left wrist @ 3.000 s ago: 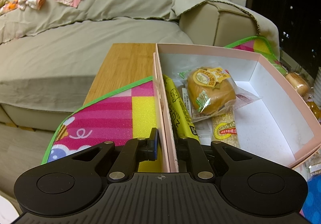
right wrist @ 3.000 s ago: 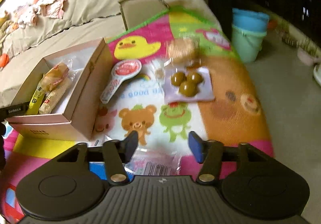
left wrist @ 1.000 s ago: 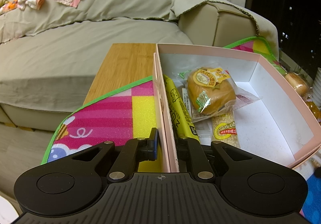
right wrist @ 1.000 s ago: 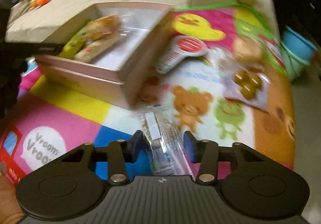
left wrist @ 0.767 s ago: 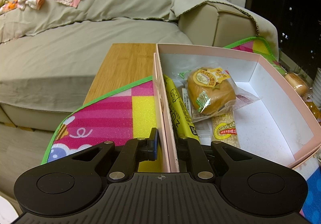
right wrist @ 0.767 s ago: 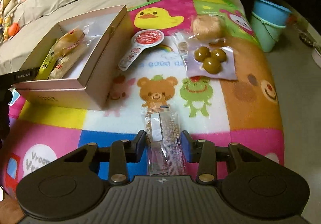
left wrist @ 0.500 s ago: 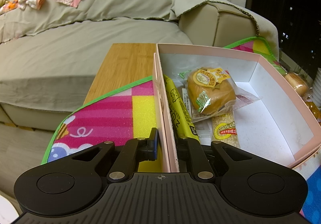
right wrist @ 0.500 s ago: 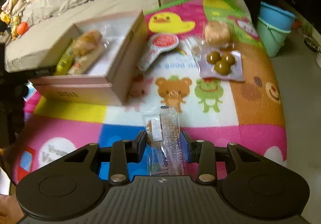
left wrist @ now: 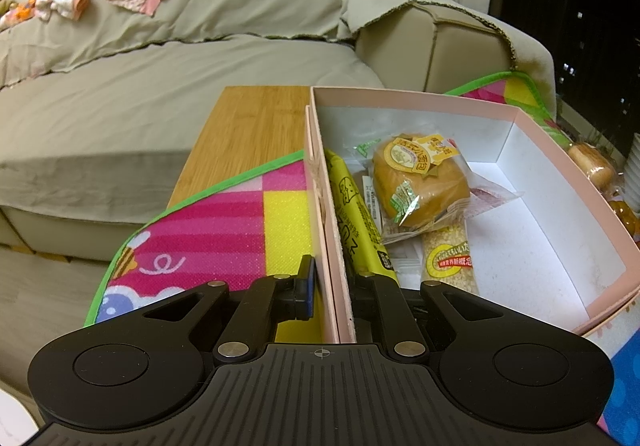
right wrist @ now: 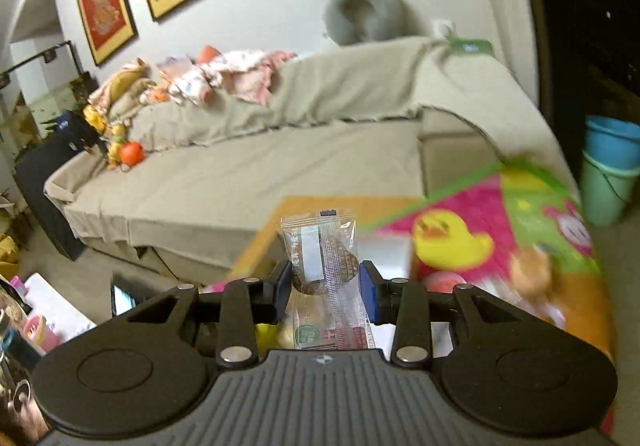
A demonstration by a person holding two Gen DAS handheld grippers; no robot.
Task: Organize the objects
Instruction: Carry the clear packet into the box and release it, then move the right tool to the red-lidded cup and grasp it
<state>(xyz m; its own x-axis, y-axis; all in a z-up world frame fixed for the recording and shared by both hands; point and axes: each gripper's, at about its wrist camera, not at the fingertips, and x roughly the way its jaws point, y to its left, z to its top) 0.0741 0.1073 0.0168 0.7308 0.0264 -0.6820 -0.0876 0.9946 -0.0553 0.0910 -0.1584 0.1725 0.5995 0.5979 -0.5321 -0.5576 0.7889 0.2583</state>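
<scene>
A pink cardboard box (left wrist: pixel 416 102) stands on a colourful play mat (left wrist: pixel 224 230). In it lie a wrapped bun (left wrist: pixel 420 182), a yellow packet (left wrist: pixel 354 214) and a corn bar (left wrist: pixel 450 262). My left gripper (left wrist: pixel 332 282) is shut on the box's near left wall, with one finger inside and one outside. My right gripper (right wrist: pixel 325 282) is shut on a clear snack packet (right wrist: pixel 324 246). The packet stands up between the pads, lifted well above the mat (right wrist: pixel 520 230).
A beige sofa (left wrist: pixel 160 94) with clothes runs behind the wooden table (left wrist: pixel 256 118). A wrapped bun (right wrist: pixel 532 274) and other blurred snacks lie on the mat at the right. Blue and green buckets (right wrist: pixel 608 182) stand on the floor at far right.
My right gripper closed on the clear packet, lifted it off the mat and tilted up, so the sofa and wall now fill its view. The left gripper kept still.
</scene>
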